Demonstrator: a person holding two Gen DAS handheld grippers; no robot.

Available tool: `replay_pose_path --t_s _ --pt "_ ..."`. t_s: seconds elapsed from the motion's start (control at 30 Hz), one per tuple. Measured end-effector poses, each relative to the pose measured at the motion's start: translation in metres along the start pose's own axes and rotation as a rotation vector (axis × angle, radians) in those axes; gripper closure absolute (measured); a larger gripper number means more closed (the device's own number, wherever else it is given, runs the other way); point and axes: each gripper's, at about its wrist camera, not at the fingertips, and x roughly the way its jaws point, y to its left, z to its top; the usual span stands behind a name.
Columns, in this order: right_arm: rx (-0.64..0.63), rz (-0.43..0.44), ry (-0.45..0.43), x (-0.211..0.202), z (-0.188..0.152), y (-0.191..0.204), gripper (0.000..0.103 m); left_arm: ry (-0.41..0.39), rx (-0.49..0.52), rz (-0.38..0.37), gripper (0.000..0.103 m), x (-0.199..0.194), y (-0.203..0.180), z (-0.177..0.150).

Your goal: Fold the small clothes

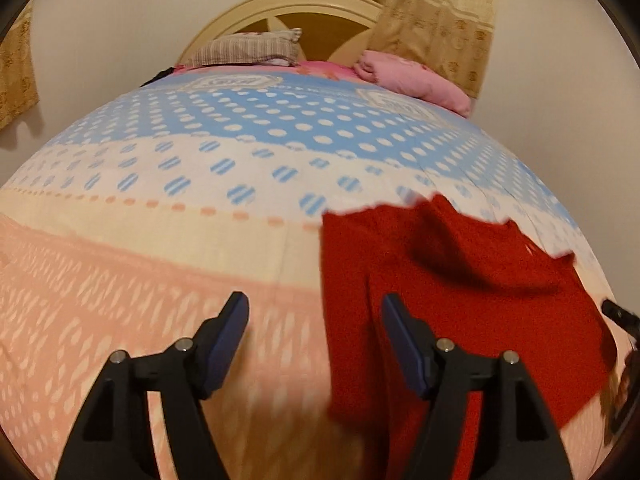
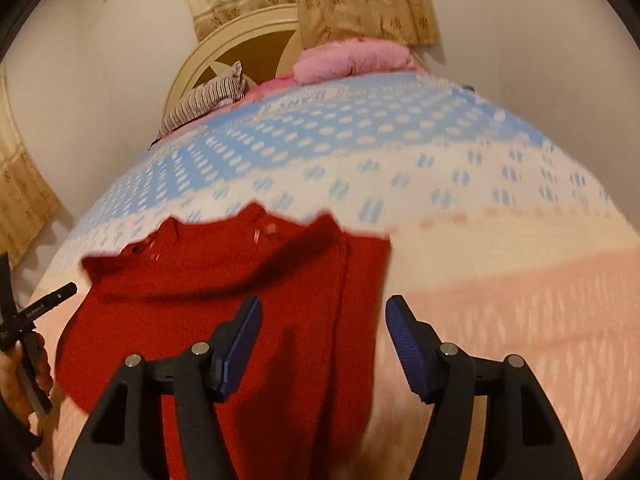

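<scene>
The left gripper (image 1: 315, 312) stands wide with nothing between its blue pads, and so does the right gripper (image 2: 324, 314). Between them the red knitted garment (image 2: 224, 280) lies loosely bunched on the patterned bedspread (image 1: 160, 240).

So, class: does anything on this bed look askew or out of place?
Only the red garment: it lies rumpled on the bedspread, top edge uneven and one side doubled over. Both tongs, left and right, stand open, gripping nothing.
</scene>
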Motion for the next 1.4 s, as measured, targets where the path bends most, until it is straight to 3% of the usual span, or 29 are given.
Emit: replay_pose_path --t_s 0.17,0.33,0.43,0.47,0.6,0.67,0.7,0.73,0.77,0.83,0.9,1.0,1.07,1.2,1.3,1.37,1.4 --pt "0.03 0.02 0.033 -0.017 -0.028 -0.006 0.038 0.022 0.059 -0.064 0.032 -0.019 -0.01 -0.031" --pt "0.056 0.0 0.078 -0.023 -0.048 -0.01 0.038 0.06 0.073 -0.114 0.032 -0.016 -0.024 -0.041" --pt "0.088 0.012 0.103 -0.022 -0.055 -0.013 0.038 0.123 0.03 -0.182 0.031 -0.003 -0.024 -0.036" --pt "0.09 0.008 0.105 -0.021 -0.056 -0.014 0.038 0.141 0.009 -0.171 0.029 0.003 -0.023 -0.034" --pt "0.107 0.002 0.094 -0.016 -0.052 -0.014 0.038 0.155 -0.079 -0.205 0.026 0.017 -0.017 -0.023" --pt "0.154 0.051 0.118 -0.006 -0.047 -0.018 0.038 0.165 -0.114 -0.239 0.029 0.022 -0.017 -0.022" --pt "0.173 0.066 0.116 -0.002 -0.045 -0.02 0.038 0.161 -0.126 -0.25 0.041 0.023 -0.017 -0.021" --pt "0.188 0.087 0.115 0.001 -0.042 -0.022 0.038 0.164 -0.128 -0.267 0.067 0.024 -0.018 -0.022" --pt "0.188 0.103 0.128 0.005 -0.041 -0.021 0.038 0.183 -0.137 -0.308 0.073 0.026 -0.019 -0.022" --pt "0.178 0.138 0.156 0.01 -0.039 -0.017 0.068 0.185 -0.151 -0.312 0.077 0.024 -0.021 -0.024" --pt "0.188 0.169 0.173 0.007 -0.039 -0.014 0.082 0.185 -0.139 -0.31 0.08 0.014 -0.022 -0.023" --pt "0.201 0.217 0.173 -0.01 -0.041 -0.017 0.086 0.218 -0.193 -0.355 0.082 0.0 -0.012 -0.021" --pt "0.215 0.254 0.169 -0.025 -0.04 -0.019 0.086 0.225 -0.219 -0.398 0.09 -0.016 -0.008 -0.02" --pt "0.188 0.304 0.163 -0.052 -0.042 -0.013 0.086 0.232 -0.192 -0.437 0.09 -0.042 -0.011 -0.023" --pt "0.154 0.268 0.153 -0.06 -0.047 -0.009 0.086 0.211 -0.13 -0.376 0.087 -0.037 -0.016 -0.03" --pt "0.145 0.217 0.165 -0.049 -0.051 -0.012 0.086 0.209 -0.134 -0.342 0.075 -0.023 -0.015 -0.035" --pt "0.157 0.203 0.181 -0.041 -0.053 -0.014 0.086 0.206 -0.143 -0.32 0.064 -0.02 -0.013 -0.036"
